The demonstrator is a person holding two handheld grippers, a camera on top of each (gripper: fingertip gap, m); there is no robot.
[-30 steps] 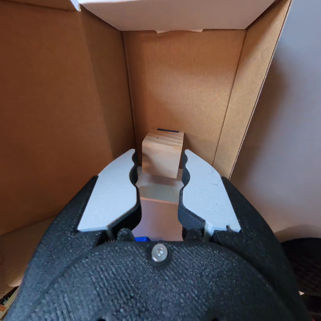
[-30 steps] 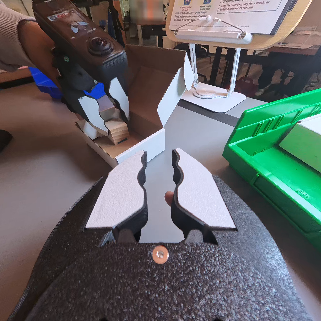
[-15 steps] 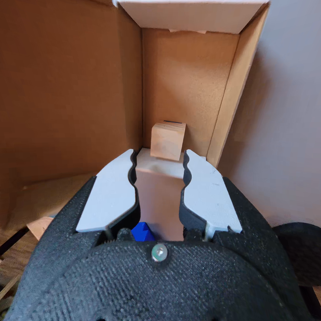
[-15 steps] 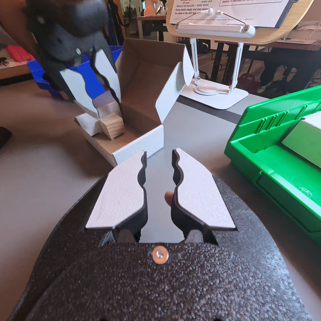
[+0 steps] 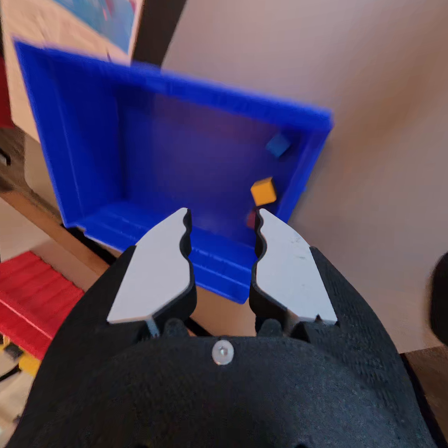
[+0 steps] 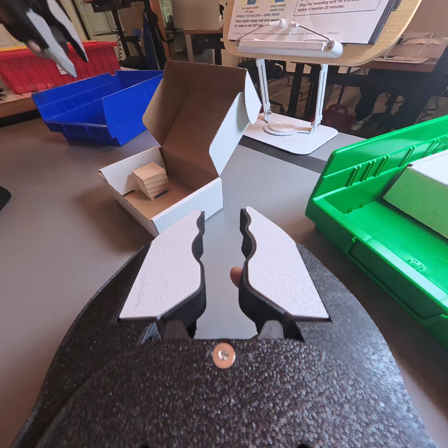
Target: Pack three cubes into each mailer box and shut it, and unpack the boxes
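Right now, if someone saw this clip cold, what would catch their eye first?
Probably the open white mailer box in the middle of the grey table, its lid up and one wooden cube inside. Next, the bright bins: a green bin at right and a blue bin at far left, where the open left gripper points at an orange cube.

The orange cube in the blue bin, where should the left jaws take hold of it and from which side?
Judging from the blurred left wrist view, grip the orange cube across two opposite flat side faces, coming straight down from above. It lies close to the blue bin's right wall, so a sideways approach looks blocked. The left gripper stands open and empty, and may need turning, since the cube sits skewed.
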